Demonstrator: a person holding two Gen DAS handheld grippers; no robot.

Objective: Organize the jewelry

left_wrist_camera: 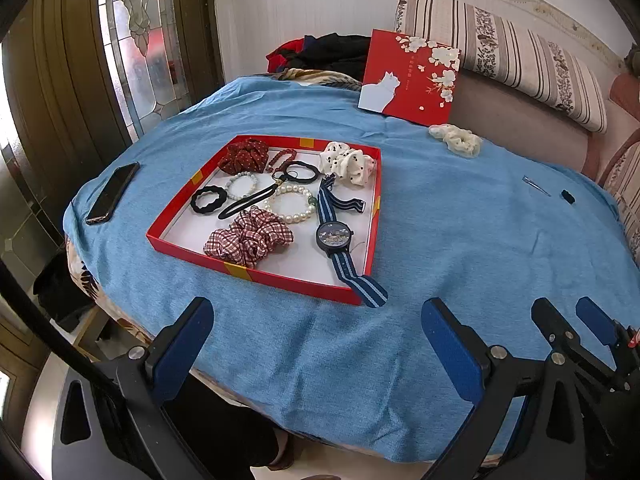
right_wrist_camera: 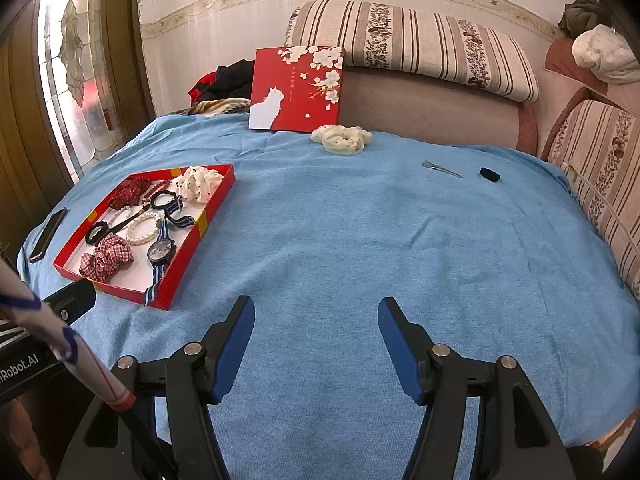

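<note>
**Both grippers hover empty over the blue cloth**

Blue-padded fingers (left_wrist_camera: 188, 344) of the left gripper (left_wrist_camera: 318, 340) are spread wide and hold nothing, low over the near edge of the tabletop (left_wrist_camera: 440, 240). Just ahead sits the red tray (left_wrist_camera: 256, 274), which holds a plaid scrunchie (left_wrist_camera: 248, 238), a pearl bracelet (left_wrist_camera: 290, 204), a dark red scrunchie (left_wrist_camera: 244, 156), a white dotted scrunchie (left_wrist_camera: 350, 162), black hair ties (left_wrist_camera: 206, 198) and a watch (left_wrist_camera: 334, 236) (its striped strap hangs over the tray's near rim). A phone (left_wrist_camera: 112, 194) lies on the cloth left of the tray.

The right gripper (right_wrist_camera: 316, 344) is also wide open and empty, over bare cloth right of the tray. Well beyond it lie a cream scrunchie (right_wrist_camera: 342, 140), a metal clip (right_wrist_camera: 442, 169) and a small black piece (right_wrist_camera: 490, 175), all apart from one another. A red lid (right_wrist_camera: 298, 88) leans upright at the far edge, just behind the cream scrunchie.
</note>
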